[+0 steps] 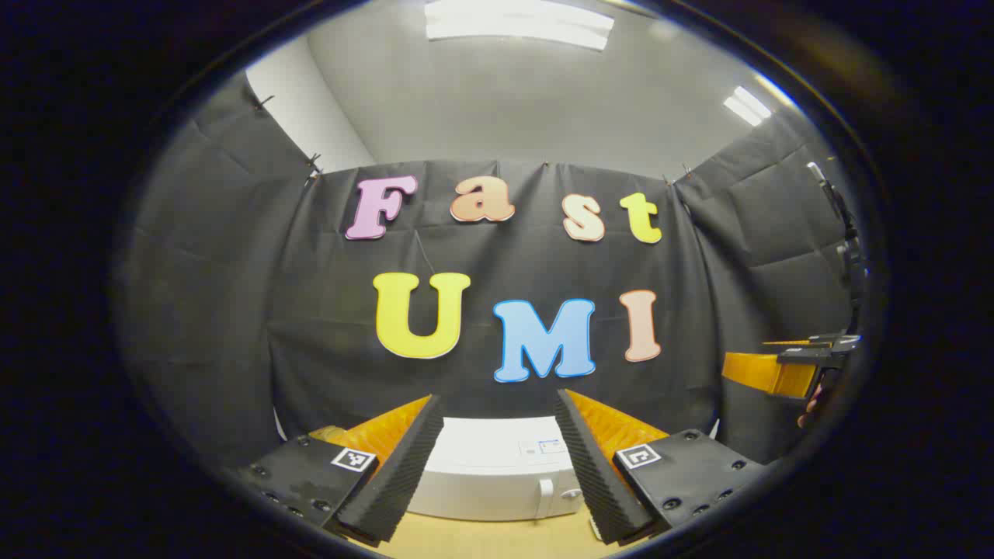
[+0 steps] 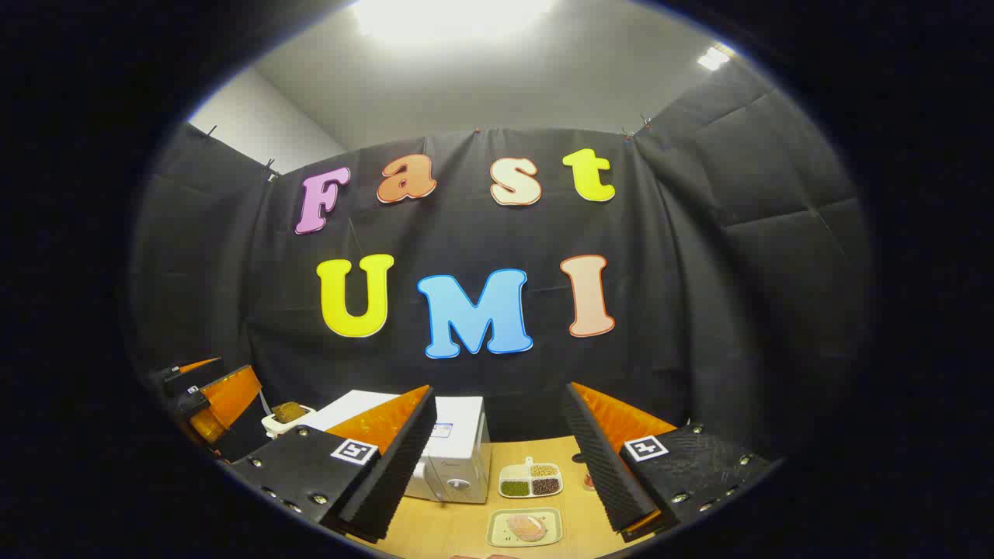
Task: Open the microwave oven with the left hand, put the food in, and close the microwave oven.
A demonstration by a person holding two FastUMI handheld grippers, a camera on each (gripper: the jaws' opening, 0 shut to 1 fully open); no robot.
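The white microwave [image 1: 497, 470] sits on the wooden table, door closed, directly ahead between the open fingers of my left gripper [image 1: 498, 411]. In the right gripper view the microwave [image 2: 454, 446] stands left of centre. In front of it lies a pale square plate with a pinkish food item [image 2: 526, 527]. My right gripper [image 2: 498, 404] is open above the table with nothing between its fingers. The left gripper [image 2: 206, 400] appears at the far left of the right gripper view, and the right gripper [image 1: 792, 365] at the far right of the left gripper view.
A divided dish of beans and grains [image 2: 530, 480] lies right of the microwave. A small white dish with something brown [image 2: 287, 415] sits behind the microwave's left side. Black cloth walls close in the booth at the back and sides.
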